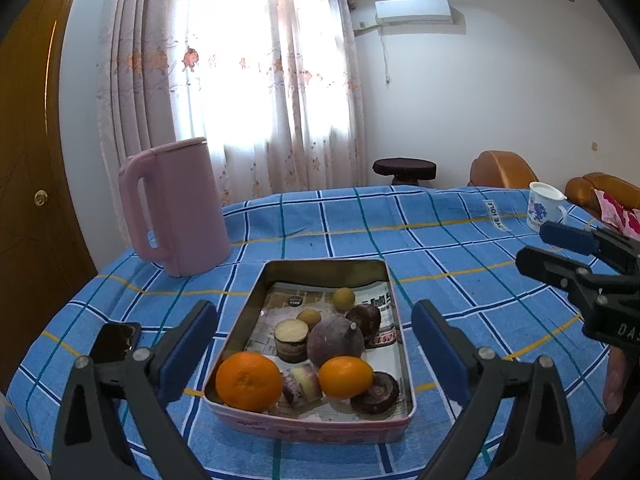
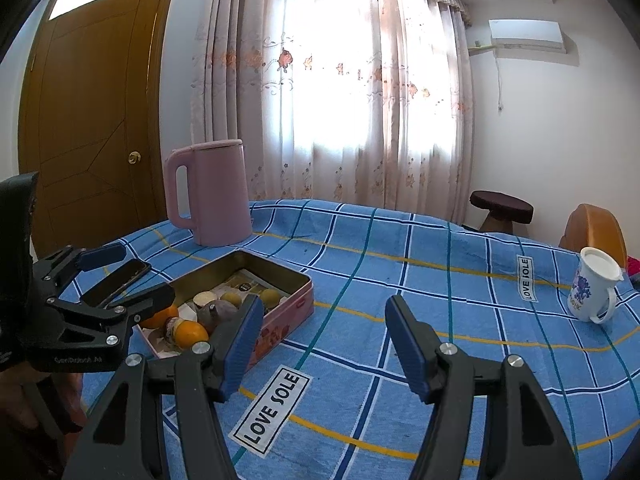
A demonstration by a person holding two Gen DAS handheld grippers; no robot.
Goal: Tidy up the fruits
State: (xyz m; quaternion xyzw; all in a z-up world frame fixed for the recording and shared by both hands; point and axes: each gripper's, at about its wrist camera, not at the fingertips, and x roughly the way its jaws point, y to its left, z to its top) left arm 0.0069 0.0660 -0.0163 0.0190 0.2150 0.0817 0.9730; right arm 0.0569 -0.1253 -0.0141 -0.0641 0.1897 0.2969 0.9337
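Note:
A pink metal tin (image 1: pixel 320 426) sits on the blue checked tablecloth and holds several fruits: a large orange (image 1: pixel 248 381), a smaller orange (image 1: pixel 345 376), a purple round fruit (image 1: pixel 334 342), dark brown pieces and two small yellow-green fruits (image 1: pixel 343 298). My left gripper (image 1: pixel 314 354) is open and empty, its fingers either side of the tin's near end, above it. My right gripper (image 2: pixel 324 344) is open and empty over bare cloth to the right of the tin (image 2: pixel 280 320). It also shows in the left wrist view (image 1: pixel 560 246).
A pink kettle (image 1: pixel 176 208) stands behind the tin at the left. A black phone (image 1: pixel 114 342) lies left of the tin. A white printed mug (image 2: pixel 594 290) stands at the far right. The table edge curves round behind; a stool and orange chairs stand beyond it.

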